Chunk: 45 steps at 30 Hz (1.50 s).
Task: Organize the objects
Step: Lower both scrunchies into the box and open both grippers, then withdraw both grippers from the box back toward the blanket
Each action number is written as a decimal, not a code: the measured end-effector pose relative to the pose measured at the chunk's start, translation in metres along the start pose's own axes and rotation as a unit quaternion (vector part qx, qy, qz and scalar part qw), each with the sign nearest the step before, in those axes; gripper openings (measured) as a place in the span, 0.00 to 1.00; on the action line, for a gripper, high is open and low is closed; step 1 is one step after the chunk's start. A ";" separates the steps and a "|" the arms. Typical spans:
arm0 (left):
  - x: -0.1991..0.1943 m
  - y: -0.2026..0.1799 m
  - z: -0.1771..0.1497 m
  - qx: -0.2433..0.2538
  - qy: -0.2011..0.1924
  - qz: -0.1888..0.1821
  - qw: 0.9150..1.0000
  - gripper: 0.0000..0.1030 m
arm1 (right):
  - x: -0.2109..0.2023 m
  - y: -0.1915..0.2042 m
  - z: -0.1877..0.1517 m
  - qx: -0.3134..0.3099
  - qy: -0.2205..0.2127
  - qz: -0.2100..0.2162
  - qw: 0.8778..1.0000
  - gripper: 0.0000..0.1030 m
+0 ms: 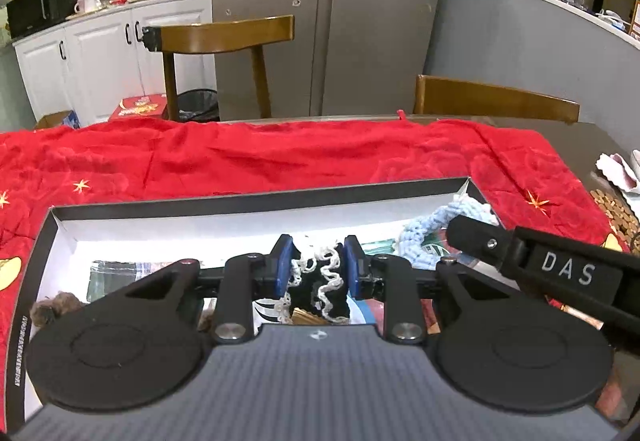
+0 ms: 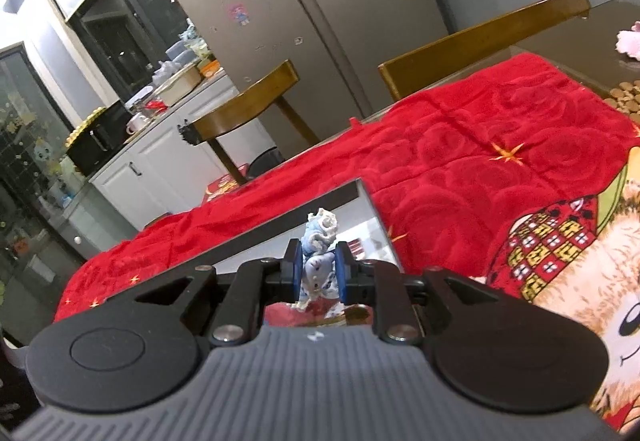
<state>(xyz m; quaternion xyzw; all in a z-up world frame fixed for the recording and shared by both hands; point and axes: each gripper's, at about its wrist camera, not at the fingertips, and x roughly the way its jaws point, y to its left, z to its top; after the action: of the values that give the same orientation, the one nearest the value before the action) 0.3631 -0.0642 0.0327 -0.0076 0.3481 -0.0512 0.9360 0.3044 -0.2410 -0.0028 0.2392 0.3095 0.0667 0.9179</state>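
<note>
Both tools are over the open box [image 1: 256, 197] on the red-covered desk [image 1: 280, 157]. The left tool [image 1: 319, 269] grasps a black-and-white crocheted piece [image 1: 320, 281]; the right tool [image 2: 318, 272] straddles a light-blue crocheted piece [image 2: 318, 269], contact uncertain. Placing step; next, judged: release fully and withdraw.

i see a plush red cloth [image 1: 280, 157] with an embossed nap over the glossy worktop [image 2: 592, 29], a matt cardboard box [image 1: 256, 197] with white paper lining, crocheted yarn pieces [image 1: 424, 229], smooth lacquered wooden chairs [image 1: 224, 35], and a brushed-metal fridge [image 1: 328, 1]
</note>
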 end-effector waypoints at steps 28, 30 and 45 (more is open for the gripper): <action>-0.121 0.003 0.026 -0.021 -0.163 -0.038 0.986 0.77 | -0.144 0.051 0.028 -0.088 -0.217 0.141 0.962 1.00; -0.144 0.005 0.030 -0.015 -0.177 -0.040 0.983 0.77 | -0.168 0.064 0.026 -0.110 -0.242 0.128 0.955 1.00; -0.300 0.053 -0.011 -0.016 -0.202 -0.011 0.979 0.78 | -0.268 0.084 -0.003 -0.140 -0.290 0.041 0.946 1.00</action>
<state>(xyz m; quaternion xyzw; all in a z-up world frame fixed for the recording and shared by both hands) 0.1347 0.0190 0.2169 -0.0370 0.1521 -0.0536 0.9862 0.0902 -0.2383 0.1794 0.1301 0.0079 0.0745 0.9887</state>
